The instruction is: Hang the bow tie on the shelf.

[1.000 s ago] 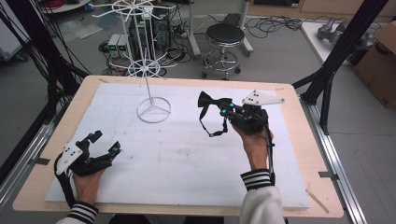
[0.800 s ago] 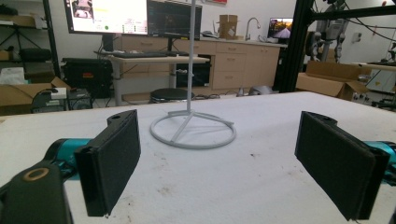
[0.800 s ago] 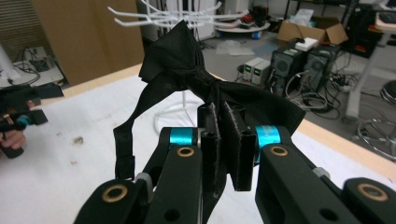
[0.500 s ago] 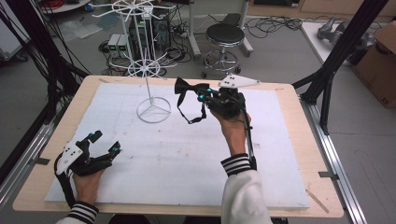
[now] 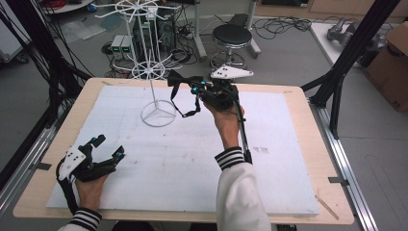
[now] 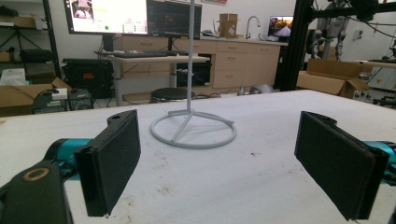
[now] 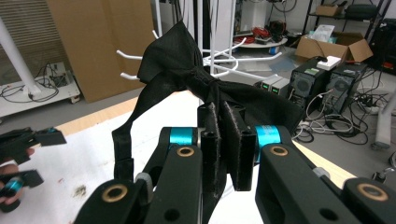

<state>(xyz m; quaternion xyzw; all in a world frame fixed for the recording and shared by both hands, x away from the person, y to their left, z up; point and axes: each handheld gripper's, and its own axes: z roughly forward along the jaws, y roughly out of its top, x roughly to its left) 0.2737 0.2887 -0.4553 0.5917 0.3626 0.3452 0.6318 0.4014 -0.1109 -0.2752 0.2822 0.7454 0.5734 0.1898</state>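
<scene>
A black bow tie (image 5: pixel 179 79) with a hanging strap loop (image 5: pixel 185 108) is pinched in my right gripper (image 5: pixel 195 88), held in the air close to the white wire rack (image 5: pixel 153 72). In the right gripper view the bow tie (image 7: pixel 187 70) sits just above the closed pads (image 7: pixel 232 140), and the rack's white hooks (image 7: pixel 135 58) lie right behind it. My left gripper (image 5: pixel 107 147) rests low at the table's near left, open, with nothing between its pads (image 6: pixel 114 161). The rack's ring base (image 6: pixel 192 129) stands ahead of it.
The white mat (image 5: pixel 192 149) covers most of the wooden table (image 5: pixel 308 144). The rack's ring base (image 5: pixel 158 114) stands on the mat at the back left. A stool (image 5: pixel 232 36), cables and black frame posts (image 5: pixel 351 53) lie beyond the table.
My right gripper has carried the bow tie leftward and away from the person, from the back right of the mat up to the rack. The left gripper has stayed put.
</scene>
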